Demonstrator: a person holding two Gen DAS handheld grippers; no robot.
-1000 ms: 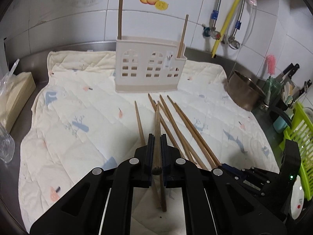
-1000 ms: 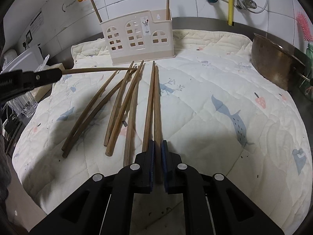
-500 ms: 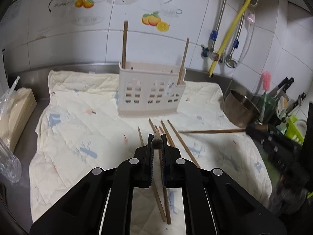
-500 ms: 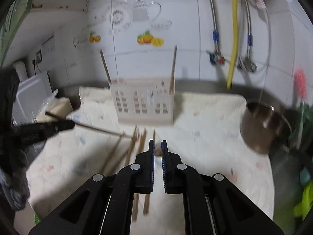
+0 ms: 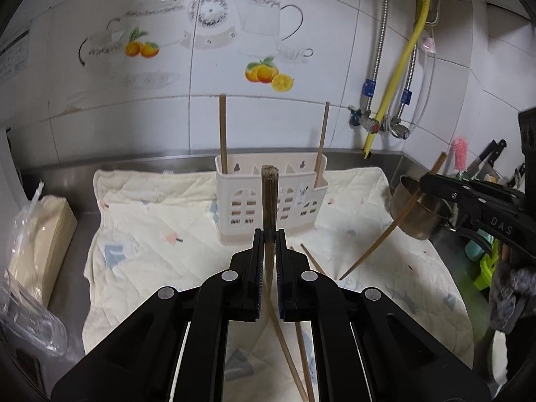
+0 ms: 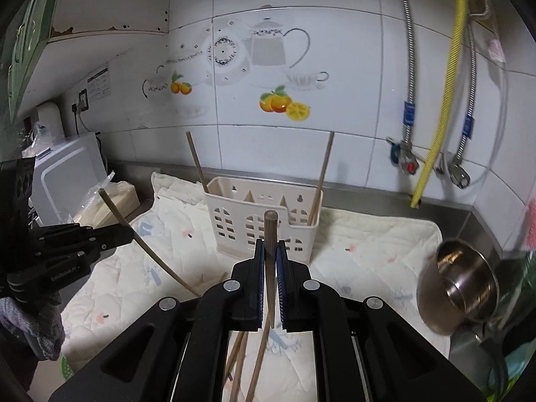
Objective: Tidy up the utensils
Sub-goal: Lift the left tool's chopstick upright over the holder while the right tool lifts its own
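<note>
Each gripper's chopstick points forward, upward.

dim, even indoor light; dark fisheye corners; right view slightly motion-blurred at edges.

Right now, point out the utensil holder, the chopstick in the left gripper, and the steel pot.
utensil holder [image 5: 234,201], left wrist view, front wall.
chopstick in the left gripper [image 5: 269,197], left wrist view, shaft above the clamp.
steel pot [image 6: 432,301], right wrist view, outer side wall.
</note>
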